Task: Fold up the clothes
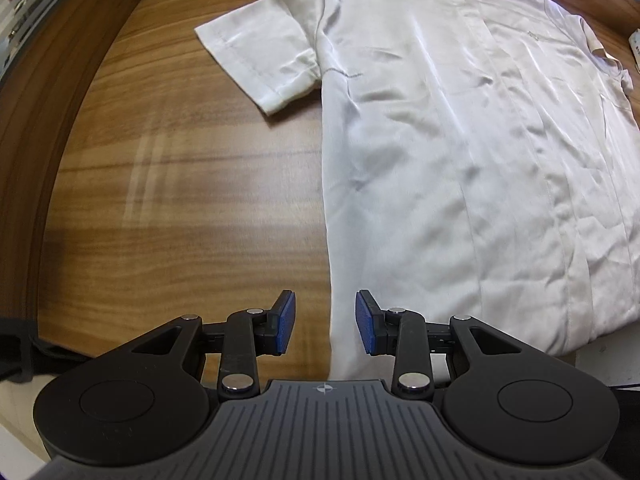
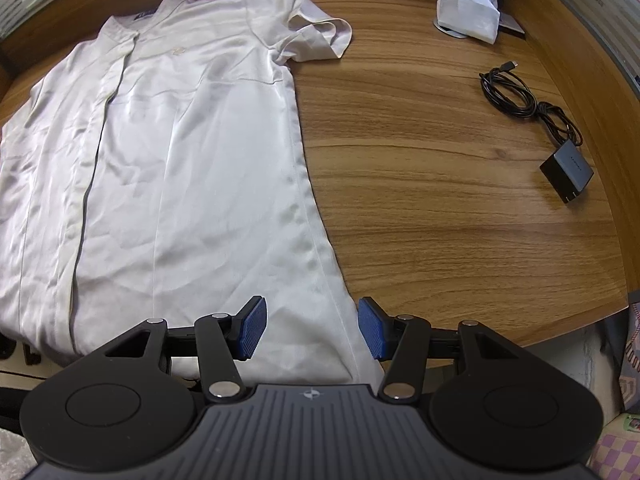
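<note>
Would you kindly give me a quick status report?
Left gripper, right gripper open. Shirt flat, unfolded. Charger off to right.

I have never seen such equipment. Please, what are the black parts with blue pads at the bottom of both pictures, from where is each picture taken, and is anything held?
No robot here: a person holds a two-finger gripping tool in each hand. A camera on each tool looks forward along its fingers. One picture comes from the left tool, the other from the right tool. Both are open and hold nothing. Each is at a bottom corner of a white short-sleeved shirt, spread flat on a wooden table. Also on the table: a black charger with coiled cable and a white paper bag.
</note>
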A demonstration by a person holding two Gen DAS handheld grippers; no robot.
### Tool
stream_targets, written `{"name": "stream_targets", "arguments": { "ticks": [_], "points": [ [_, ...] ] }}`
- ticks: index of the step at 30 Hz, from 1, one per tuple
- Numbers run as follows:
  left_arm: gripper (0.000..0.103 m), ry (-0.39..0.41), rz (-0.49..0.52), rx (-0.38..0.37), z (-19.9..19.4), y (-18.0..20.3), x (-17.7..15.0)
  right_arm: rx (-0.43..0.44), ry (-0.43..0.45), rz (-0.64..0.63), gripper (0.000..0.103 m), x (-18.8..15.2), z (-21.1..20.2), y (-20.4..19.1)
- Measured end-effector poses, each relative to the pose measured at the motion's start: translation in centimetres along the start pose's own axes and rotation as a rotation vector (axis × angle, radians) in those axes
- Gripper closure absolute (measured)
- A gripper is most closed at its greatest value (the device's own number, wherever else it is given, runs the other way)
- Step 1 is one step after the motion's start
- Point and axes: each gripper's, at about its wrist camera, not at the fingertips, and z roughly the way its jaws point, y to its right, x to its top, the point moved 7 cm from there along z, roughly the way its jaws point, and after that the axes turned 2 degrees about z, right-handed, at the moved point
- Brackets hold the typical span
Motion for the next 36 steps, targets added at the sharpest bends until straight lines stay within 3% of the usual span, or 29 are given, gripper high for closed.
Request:
{"name": "stream_targets", "arguments": {
  "ticks": [8,14,25,36],
  "points": [
    [0.067,0.040,0.037,0.005,1.5,-0.9,2.3,0.019,0.027,0.006,0.046,2.9,0.8,-0.4],
    [0.067,0.039,0.003,-0.029,2.5,-1.2,4.7,0.041,0.035,-0.020,0.046,5.9,1.8,-0.4],
    [0.069,0.023,-0.028,-0.044,3.7,-0.6,8.4,0.108,-0.012,-0.100,0.046,12.5,6.3,-0.5],
    [0.069,-0.005,-0.052,-0.065,5.2,0.2,12.2,0.146,-0.047,-0.170,0.047,16.3,8.6,-1.9]
  ]
}}
